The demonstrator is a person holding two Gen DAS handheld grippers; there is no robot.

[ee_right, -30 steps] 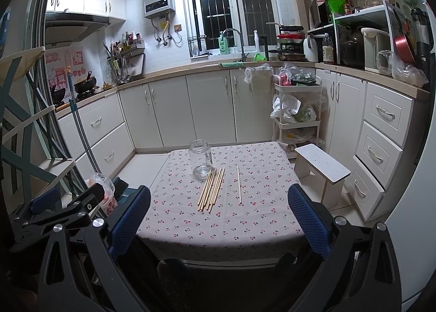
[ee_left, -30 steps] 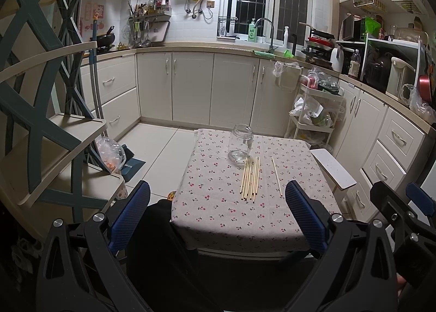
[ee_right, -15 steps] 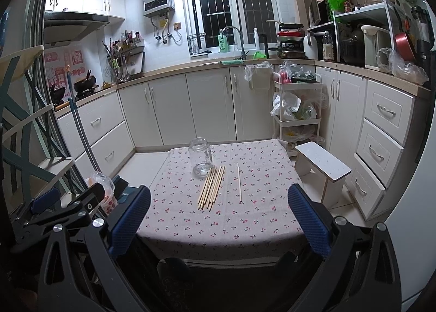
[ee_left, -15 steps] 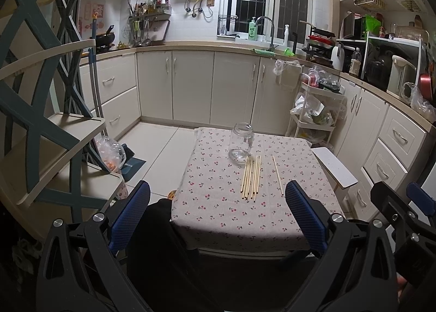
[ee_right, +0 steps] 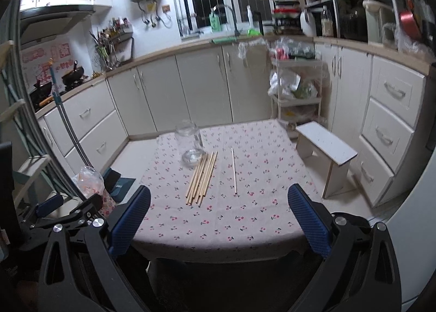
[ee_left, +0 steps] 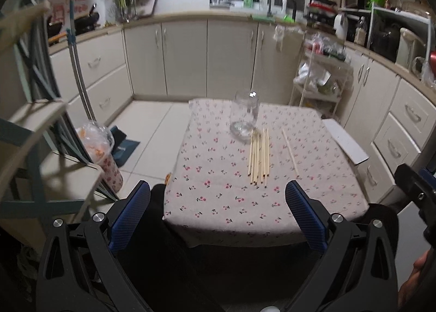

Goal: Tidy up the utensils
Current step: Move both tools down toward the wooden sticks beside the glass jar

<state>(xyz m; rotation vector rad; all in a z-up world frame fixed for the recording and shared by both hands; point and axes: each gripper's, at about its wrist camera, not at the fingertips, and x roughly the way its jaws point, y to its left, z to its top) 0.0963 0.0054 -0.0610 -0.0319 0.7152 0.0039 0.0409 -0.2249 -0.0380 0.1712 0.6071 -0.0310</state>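
Note:
A bundle of several wooden chopsticks [ee_left: 259,158] [ee_right: 202,177] lies on a small table with a cherry-print cloth [ee_left: 218,197] [ee_right: 245,211]. One single chopstick [ee_left: 290,152] [ee_right: 233,170] lies apart to their right. A clear glass jar [ee_left: 244,117] [ee_right: 190,144] stands upright just behind the bundle. My left gripper [ee_left: 217,212] is open and empty, in front of the table's near edge. My right gripper [ee_right: 219,216] is open and empty, also short of the near edge.
A white step stool [ee_right: 325,153] stands right of the table. A wooden shelf frame [ee_left: 32,148] and a plastic-wrapped bin [ee_left: 100,153] stand on the left. Kitchen cabinets [ee_left: 190,58] line the back and right walls. A storage cart [ee_right: 295,88] stands behind the table.
Both grippers have moved forward and tilted down toward the table, which now looks larger and nearer. Both jaws stay open. Nothing on the table has moved.

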